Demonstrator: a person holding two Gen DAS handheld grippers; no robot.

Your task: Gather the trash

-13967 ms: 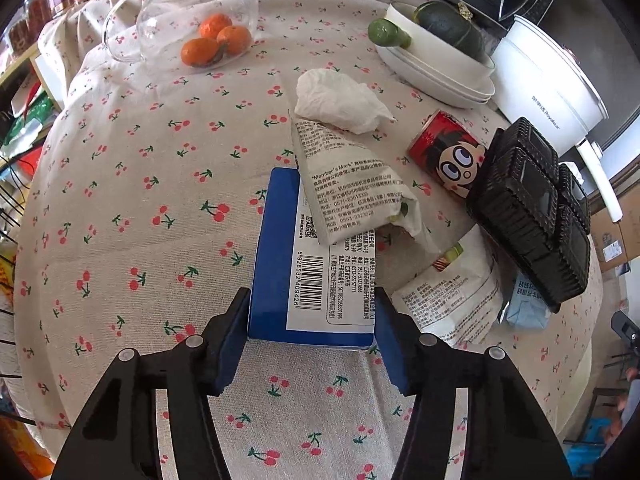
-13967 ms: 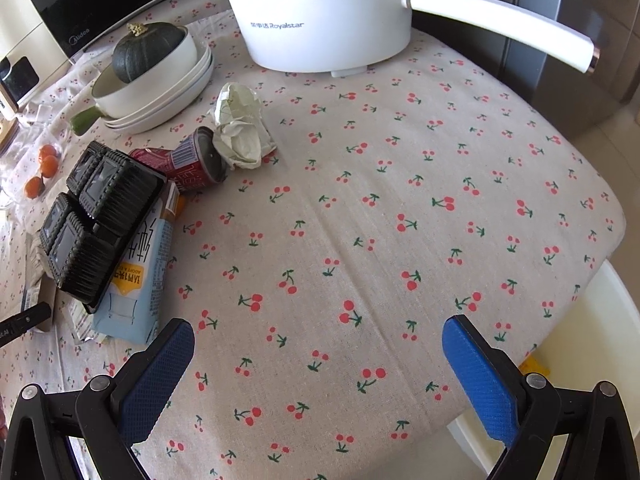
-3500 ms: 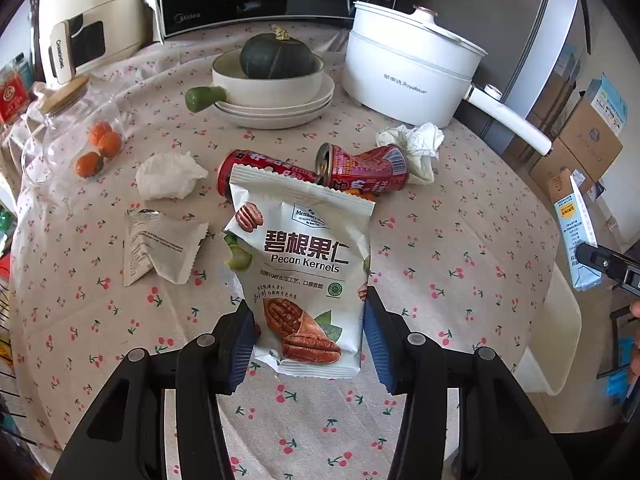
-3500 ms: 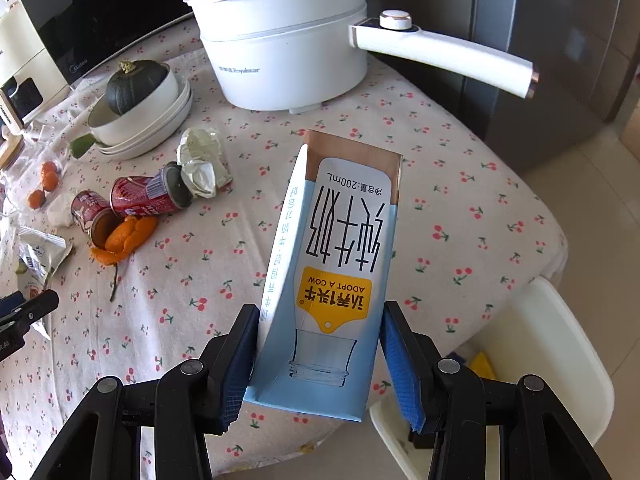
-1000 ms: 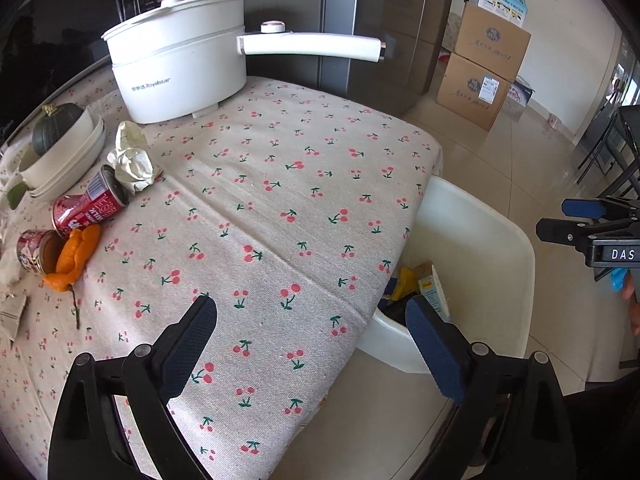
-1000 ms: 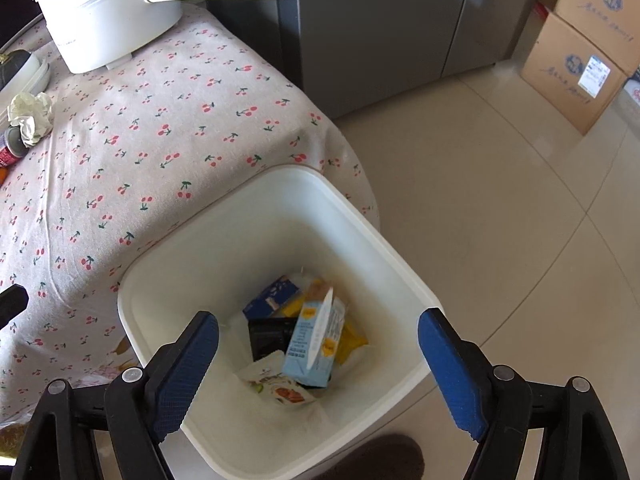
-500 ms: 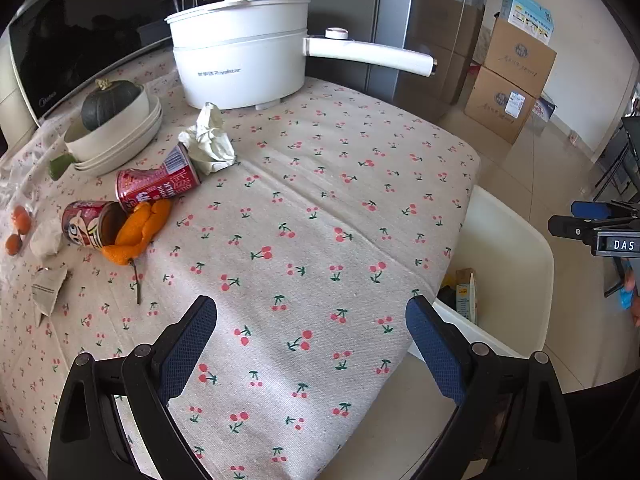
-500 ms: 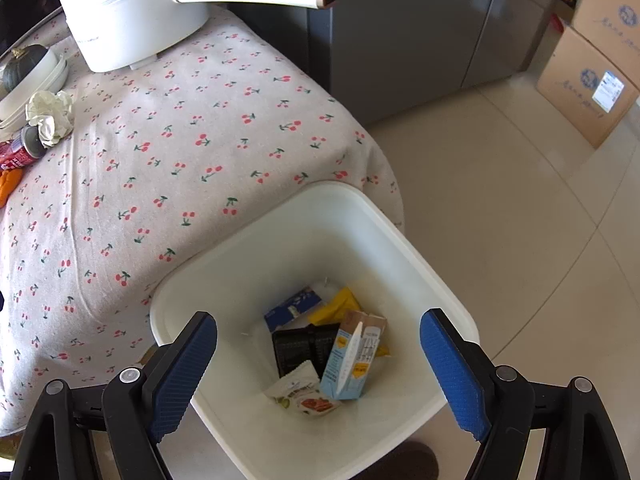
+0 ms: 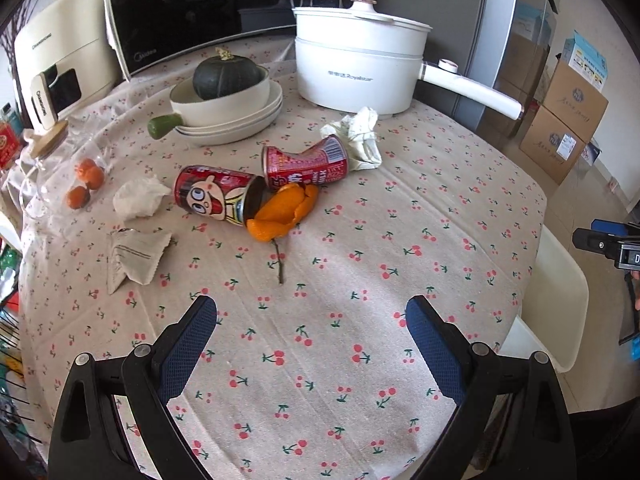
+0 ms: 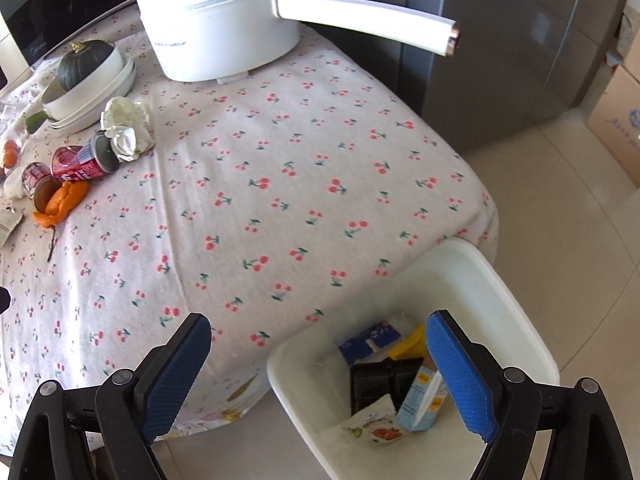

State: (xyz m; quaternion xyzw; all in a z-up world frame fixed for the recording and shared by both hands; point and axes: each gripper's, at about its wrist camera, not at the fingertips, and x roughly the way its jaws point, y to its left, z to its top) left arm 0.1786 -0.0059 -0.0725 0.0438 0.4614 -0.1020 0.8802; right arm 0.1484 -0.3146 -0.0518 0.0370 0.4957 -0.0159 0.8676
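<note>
Trash lay scattered on the cherry-print tablecloth (image 9: 420,216) ahead of my left gripper (image 9: 312,328), whose jaws stood wide apart and held nothing: two red cans (image 9: 216,198) on their sides, orange peel (image 9: 280,216) touching them, crumpled tissues (image 9: 138,200) and a torn wrapper (image 9: 134,258). My right gripper (image 10: 318,356) was equally wide open and empty, above the table edge and the white bin (image 10: 520,320). In the bin I saw a milk carton (image 10: 422,402), a black tray (image 10: 378,386) and a snack bag (image 10: 376,426).

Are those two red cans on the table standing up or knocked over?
Knocked over. Both red cans lie on their sides on the tablecloth, open ends showing.
</note>
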